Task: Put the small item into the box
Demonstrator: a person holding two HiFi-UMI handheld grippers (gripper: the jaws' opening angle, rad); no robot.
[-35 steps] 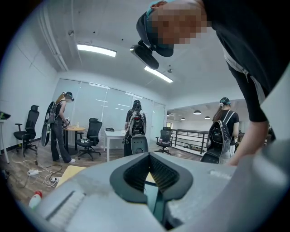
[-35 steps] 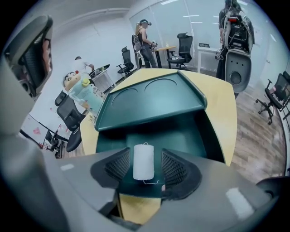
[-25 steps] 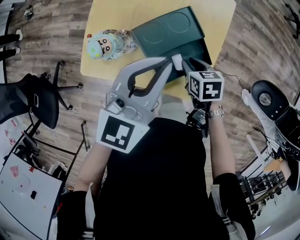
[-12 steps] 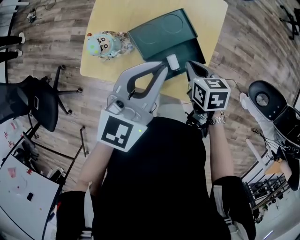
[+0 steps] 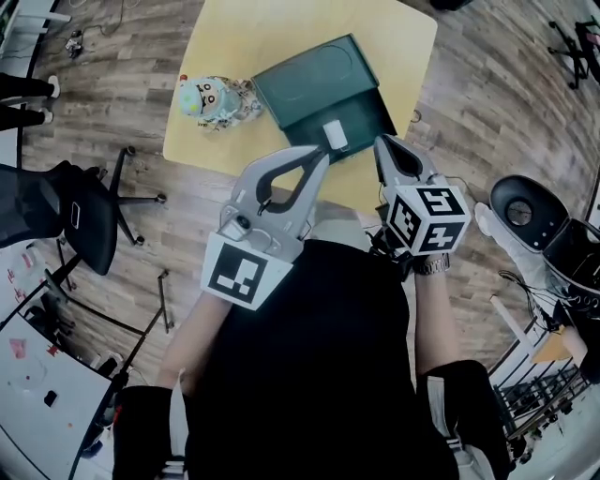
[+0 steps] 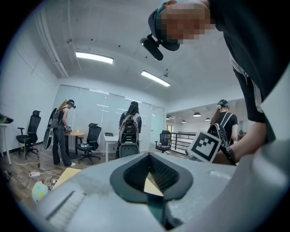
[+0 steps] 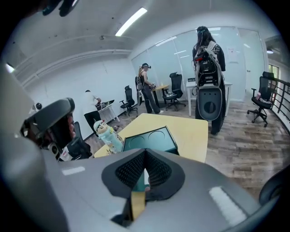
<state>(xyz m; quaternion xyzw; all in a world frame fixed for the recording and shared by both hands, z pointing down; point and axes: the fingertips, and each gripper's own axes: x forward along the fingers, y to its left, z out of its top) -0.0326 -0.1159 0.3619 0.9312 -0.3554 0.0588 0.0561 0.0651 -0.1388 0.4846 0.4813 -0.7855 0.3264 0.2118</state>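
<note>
The small white item (image 5: 335,134) lies inside the open dark green box (image 5: 370,112) on the yellow table (image 5: 272,28), near the table's front edge. The box's lid (image 5: 314,75) lies flat behind it, with two round recesses. My right gripper (image 5: 382,142) hangs above the box's near right corner. It is shut with nothing between its pads, and the item is apart from it. My left gripper (image 5: 322,157) is held just in front of the box, its tips together and empty. In the right gripper view the lid (image 7: 149,138) shows beyond the gripper (image 7: 145,153).
A cartoon toy figure (image 5: 214,101) stands on the table left of the lid. A black office chair (image 5: 75,211) is on the wooden floor at the left, and dark equipment (image 5: 525,211) at the right. Several people stand at desks in the background.
The white item was at the right gripper's tips; now it lies in the box. Both grippers have drawn back from the box, the right one rising.
</note>
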